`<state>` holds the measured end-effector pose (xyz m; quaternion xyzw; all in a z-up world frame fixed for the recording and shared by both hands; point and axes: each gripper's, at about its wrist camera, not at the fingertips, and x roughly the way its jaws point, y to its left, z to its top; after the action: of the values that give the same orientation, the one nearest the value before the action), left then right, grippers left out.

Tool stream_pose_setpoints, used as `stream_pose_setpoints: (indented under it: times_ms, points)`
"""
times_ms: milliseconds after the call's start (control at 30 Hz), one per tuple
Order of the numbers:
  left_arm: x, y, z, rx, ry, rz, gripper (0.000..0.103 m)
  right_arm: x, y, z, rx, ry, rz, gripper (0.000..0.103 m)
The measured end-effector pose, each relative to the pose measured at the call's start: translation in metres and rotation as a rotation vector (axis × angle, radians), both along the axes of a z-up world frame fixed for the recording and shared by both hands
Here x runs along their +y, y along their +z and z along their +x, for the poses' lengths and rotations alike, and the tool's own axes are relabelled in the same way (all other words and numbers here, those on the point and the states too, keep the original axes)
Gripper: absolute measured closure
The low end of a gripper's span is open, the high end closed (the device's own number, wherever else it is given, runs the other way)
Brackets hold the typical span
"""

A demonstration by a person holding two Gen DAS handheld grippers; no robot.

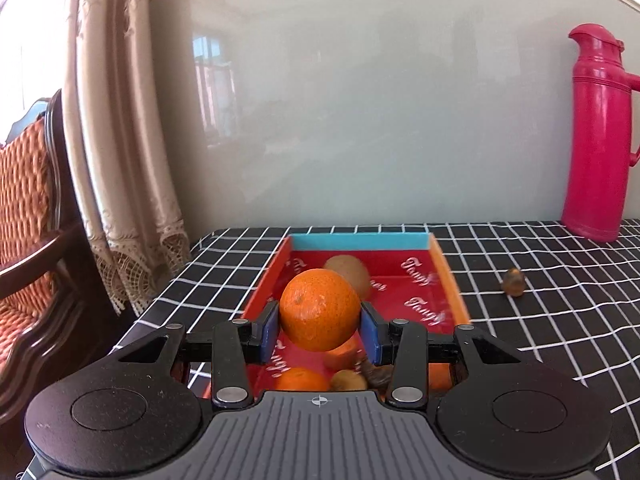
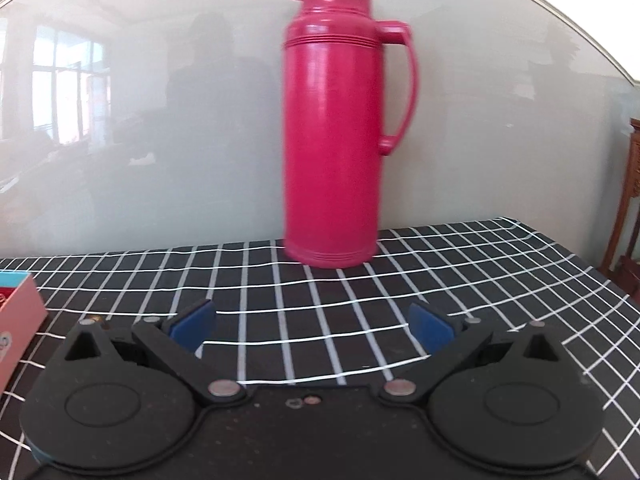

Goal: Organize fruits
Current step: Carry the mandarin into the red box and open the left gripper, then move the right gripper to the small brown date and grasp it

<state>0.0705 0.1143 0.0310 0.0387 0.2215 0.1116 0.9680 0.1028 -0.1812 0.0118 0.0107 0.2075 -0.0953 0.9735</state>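
Over red box (image 1: pixel 448 276) | left gripper (image 1: pixel 320 328) clamps orange (image 1: pixel 319 310) | right gripper (image 2: pixel 312 328) tilted down, wide

Both grippers are black, with round discs, silver rivets and blue pads (image 1: pixel 269 330). The left gripper (image 1: pixel 320 330) has a ribbed grey plate with a crosshair mark. The right gripper (image 2: pixel 312 326) looks dusty.

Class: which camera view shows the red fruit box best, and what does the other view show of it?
The left wrist view: the box lies open ahead, fruit inside. The right wrist view catches only one corner at its left edge.
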Motion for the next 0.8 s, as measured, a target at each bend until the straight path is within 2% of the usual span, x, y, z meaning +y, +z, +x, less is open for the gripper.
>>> stream_pose_setpoints:
  times_ms: [167,300,367,400,433,800]
  points:
    - [0.014,-0.008,0.001,0.016,0.022,-0.015,0.060,0.021,-0.002,0.006,0.005,0.029,-0.012,0.000]
    - [0.018,-0.008,-0.001,-0.004,0.043,0.005,0.060,0.032,-0.003,0.008,0.012,0.046,-0.025,0.000]
    - [0.019,-0.008,-0.003,-0.007,0.041,-0.003,0.050,0.035,-0.003,0.008,0.007,0.050,-0.029,0.000]
    - [0.019,-0.008,-0.004,-0.014,0.045,-0.002,0.042,0.036,-0.003,0.007,0.006,0.052,-0.032,0.000]
    - [0.020,-0.008,-0.004,-0.017,0.048,0.003,0.039,0.036,-0.003,0.008,0.007,0.053,-0.034,0.000]
    - [0.020,-0.006,-0.003,-0.029,0.068,0.010,0.038,0.032,-0.002,0.005,0.006,0.052,-0.033,0.000]
